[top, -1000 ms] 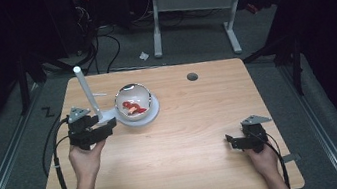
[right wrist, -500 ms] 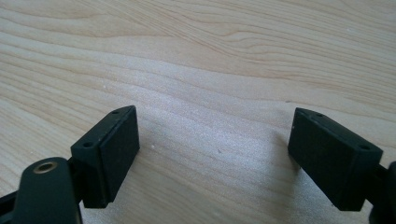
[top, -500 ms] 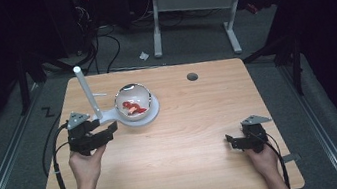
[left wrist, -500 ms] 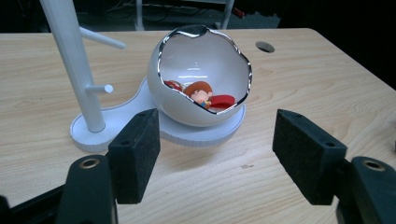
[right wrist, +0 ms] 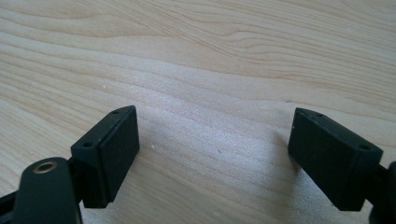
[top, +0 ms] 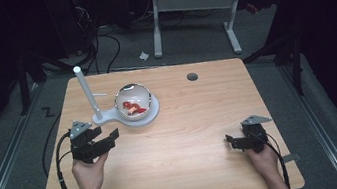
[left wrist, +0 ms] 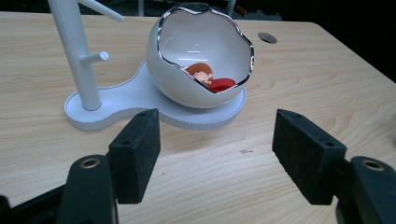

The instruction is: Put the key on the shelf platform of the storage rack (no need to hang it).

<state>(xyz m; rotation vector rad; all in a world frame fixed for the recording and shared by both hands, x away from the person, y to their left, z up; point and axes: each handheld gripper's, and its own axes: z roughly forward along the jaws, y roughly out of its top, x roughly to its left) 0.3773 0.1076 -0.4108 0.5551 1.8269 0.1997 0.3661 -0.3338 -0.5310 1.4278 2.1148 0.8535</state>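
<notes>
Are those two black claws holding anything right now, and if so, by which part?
Nothing is held. The left gripper stands open in front of the egg-shaped bowl on its white stand, apart from it. The right gripper is open over bare table.

Wood table [top: 189,147] w/ grommet hole [top: 192,77]; desk frame [top: 193,5] behind.

The red figure [left wrist: 208,78] sits half sunk behind the eggshell bowl's [left wrist: 177,79] jagged rim, too small to make out. The white post [left wrist: 74,51] runs off the top edge.
</notes>
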